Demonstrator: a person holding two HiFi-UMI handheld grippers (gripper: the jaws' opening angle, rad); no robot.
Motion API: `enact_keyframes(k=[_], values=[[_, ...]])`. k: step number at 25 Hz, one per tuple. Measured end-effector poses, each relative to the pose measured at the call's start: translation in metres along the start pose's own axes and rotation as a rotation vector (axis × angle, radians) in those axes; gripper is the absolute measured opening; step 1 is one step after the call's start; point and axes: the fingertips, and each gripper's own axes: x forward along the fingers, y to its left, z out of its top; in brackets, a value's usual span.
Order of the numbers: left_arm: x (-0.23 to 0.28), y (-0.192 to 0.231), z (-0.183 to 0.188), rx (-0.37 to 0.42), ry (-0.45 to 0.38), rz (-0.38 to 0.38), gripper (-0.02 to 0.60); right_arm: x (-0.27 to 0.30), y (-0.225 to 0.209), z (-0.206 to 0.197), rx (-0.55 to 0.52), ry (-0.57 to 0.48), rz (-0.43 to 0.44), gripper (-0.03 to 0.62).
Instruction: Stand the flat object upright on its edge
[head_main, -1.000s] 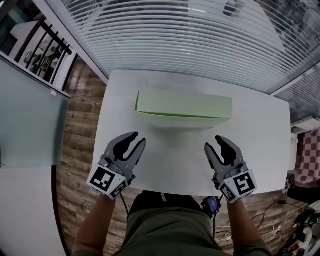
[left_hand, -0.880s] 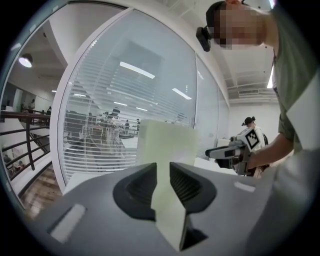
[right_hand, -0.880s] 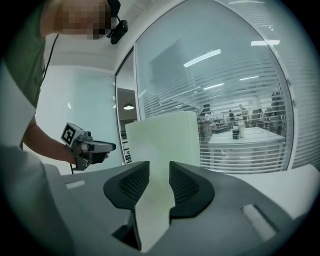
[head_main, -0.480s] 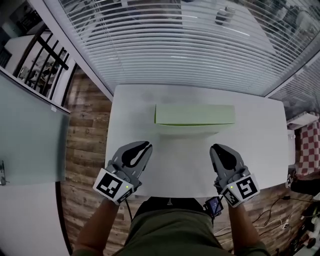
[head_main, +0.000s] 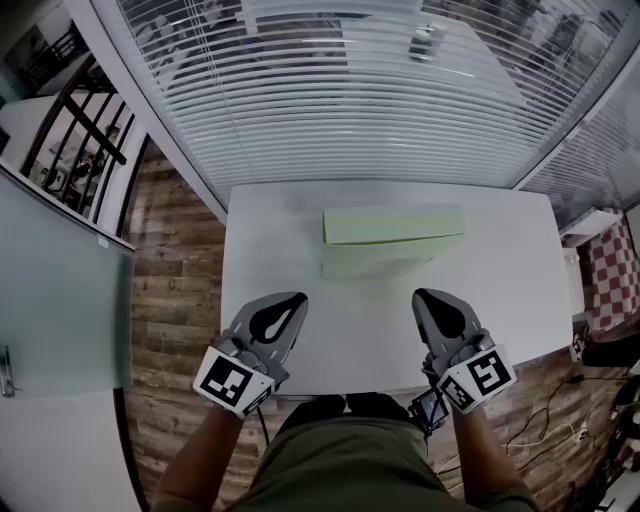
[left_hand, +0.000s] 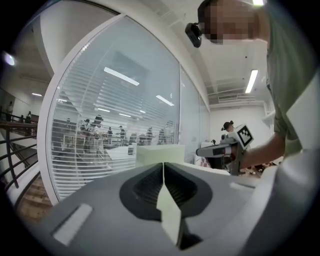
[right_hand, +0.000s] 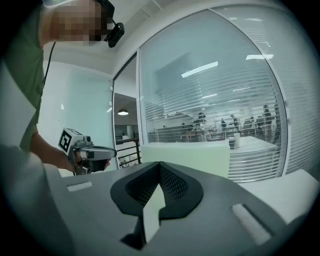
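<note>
Head view showed the box (head_main: 393, 226) apparently upright near the table's (head_main: 500, 290) far edge, well apart from the left gripper (head_main: 295, 299) and right gripper (head_main: 421, 296), both closed on nothing, so any table jolt could have toppled it.

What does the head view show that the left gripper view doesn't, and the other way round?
Only the head view: the whole table from above, the wooden floor and the person's lap.
Only the left gripper view: the head camera that the person wears, ceiling lights and people behind the glass.
Both: the green box, the blinds, the left gripper and the right gripper, each shut with nothing between its jaws.
</note>
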Motion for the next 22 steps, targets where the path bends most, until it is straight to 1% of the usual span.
enact_keyframes(k=[4, 7, 11, 13, 15, 20, 22], values=[[-0.011, -0.004, 0.006, 0.024, -0.003, -0.023, 0.0, -0.005, 0.01, 0.001, -0.016, 0.012, -0.005, 0.011], [-0.016, -0.005, 0.006, 0.028, 0.0, -0.033, 0.0, -0.007, 0.018, 0.003, -0.041, 0.02, -0.004, 0.011], [-0.018, -0.015, 0.008, 0.009, -0.006, -0.044, 0.0, -0.009, 0.032, 0.001, -0.063, 0.024, 0.014, 0.011], [-0.018, -0.018, 0.003, 0.022, 0.011, -0.036, 0.0, -0.01, 0.035, 0.001, -0.074, 0.026, 0.03, 0.011], [-0.016, -0.021, 0.002, 0.026, 0.01, -0.025, 0.0, -0.011, 0.037, 0.002, -0.084, 0.028, 0.049, 0.011], [-0.003, -0.039, 0.014, -0.008, -0.008, -0.003, 0.0, -0.016, 0.031, 0.004, -0.085, 0.022, 0.091, 0.011], [0.003, -0.043, 0.011, -0.011, 0.001, 0.018, 0.0, -0.02, 0.025, 0.001, -0.08, 0.03, 0.112, 0.011]])
